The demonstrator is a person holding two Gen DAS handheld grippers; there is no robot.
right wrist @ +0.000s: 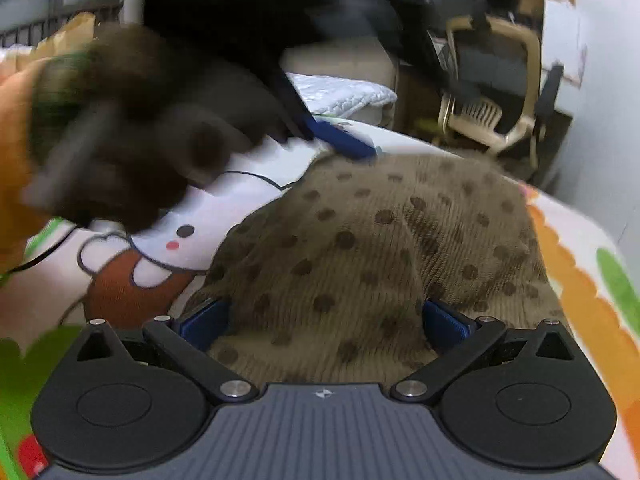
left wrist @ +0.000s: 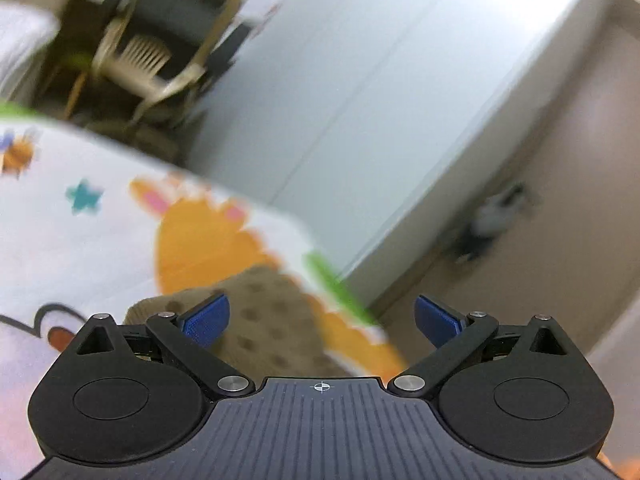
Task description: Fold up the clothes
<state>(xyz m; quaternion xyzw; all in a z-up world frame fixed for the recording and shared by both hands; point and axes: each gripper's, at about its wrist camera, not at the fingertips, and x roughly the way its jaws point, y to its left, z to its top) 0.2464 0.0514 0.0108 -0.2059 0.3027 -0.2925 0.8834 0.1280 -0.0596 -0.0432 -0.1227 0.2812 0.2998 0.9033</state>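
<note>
The garment, brown ribbed fabric w/ dark dots, lies bunched on a cartoon-print mat. The surface under it could be a bed or a table; can't tell.

Right gripper: fingers spread wide, one blue pad at each side of a raised hump of cloth. Fabric sits between them but isn't pinched, so released, not grasping.

Left gripper: fingers also wide apart, nothing held. In its own view the cloth shows low, just ahead of and under the left pad, w/ the mat edge beyond and a wall behind. From the right wrist view the left gripper appears as a dark blur at upper left, its blue fingertip close to the garment's far edge. Heavy motion blur there, so contact is prob. not made, but unclear.

Step, as I judge it: early, setting up the grasp. The garment is crumpled, not flat, no fold made yet.

Next move calls for: right fingers closing on the near hump or hem; left reaching the far edge and pinching it; then both lifting and pulling apart to spread the cloth flat before any fold. Need to catch one layer only, else the bunch comes up whole.
</note>
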